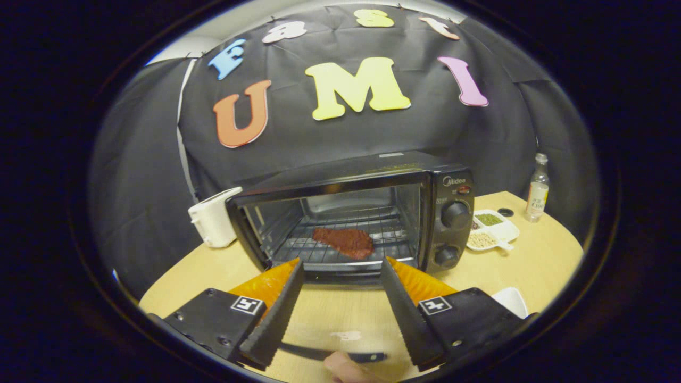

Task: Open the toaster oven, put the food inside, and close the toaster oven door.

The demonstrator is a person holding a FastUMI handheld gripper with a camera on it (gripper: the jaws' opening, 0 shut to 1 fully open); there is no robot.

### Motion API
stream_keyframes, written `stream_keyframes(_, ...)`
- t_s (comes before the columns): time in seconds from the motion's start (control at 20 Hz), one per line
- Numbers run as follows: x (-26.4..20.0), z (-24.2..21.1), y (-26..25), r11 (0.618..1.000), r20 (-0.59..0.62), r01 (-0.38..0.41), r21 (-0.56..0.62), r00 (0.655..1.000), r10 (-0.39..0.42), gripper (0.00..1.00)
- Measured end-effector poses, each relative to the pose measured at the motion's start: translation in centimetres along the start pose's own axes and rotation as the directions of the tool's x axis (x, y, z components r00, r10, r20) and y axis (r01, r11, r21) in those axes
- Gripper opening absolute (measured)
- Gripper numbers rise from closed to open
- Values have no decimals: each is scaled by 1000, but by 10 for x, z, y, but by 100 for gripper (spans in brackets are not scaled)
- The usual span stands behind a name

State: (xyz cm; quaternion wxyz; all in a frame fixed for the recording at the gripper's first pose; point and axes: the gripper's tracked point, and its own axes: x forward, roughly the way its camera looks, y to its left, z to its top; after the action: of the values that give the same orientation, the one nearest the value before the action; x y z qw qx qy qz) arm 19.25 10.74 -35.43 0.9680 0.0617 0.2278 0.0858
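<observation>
Food [343,242] already sits on the rack inside the toaster oven [351,213], frame centre. Your gripper [340,266] is spread wide, holding nothing, just in front of it. The door is down; only closing it is left.

Black toaster oven [362,213] holds a reddish-brown slab of meat [343,242]; white toaster [213,218] beside it, on the pale wooden table [542,260].

The black toaster oven [367,213] is standing with its door open, and the reddish-brown food [343,241] is lying flat on its wire rack inside.
</observation>
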Motion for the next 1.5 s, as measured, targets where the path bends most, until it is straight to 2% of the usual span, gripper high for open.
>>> stream_keyframes(0.1, -27, -18, 2, 999, 4, 40, -23, 999, -40, 98)
stream_keyframes(0.25, -56, -52, -2, 992, -15, 126, -17, 992, -126, 98)
stream_keyframes(0.45, -58, -106, 7, 990, -153, 138, -2, 979, -136, 98)
stream_keyframes(0.7, -44, -138, 27, 993, -236, 108, 45, 967, -94, 98)
stream_keyframes(1.25, -40, -131, 30, 980, -231, 199, 9, 954, -192, 97)
stream_keyframes(1.5, -43, -104, 34, 975, -138, 216, -44, 966, -220, 98)
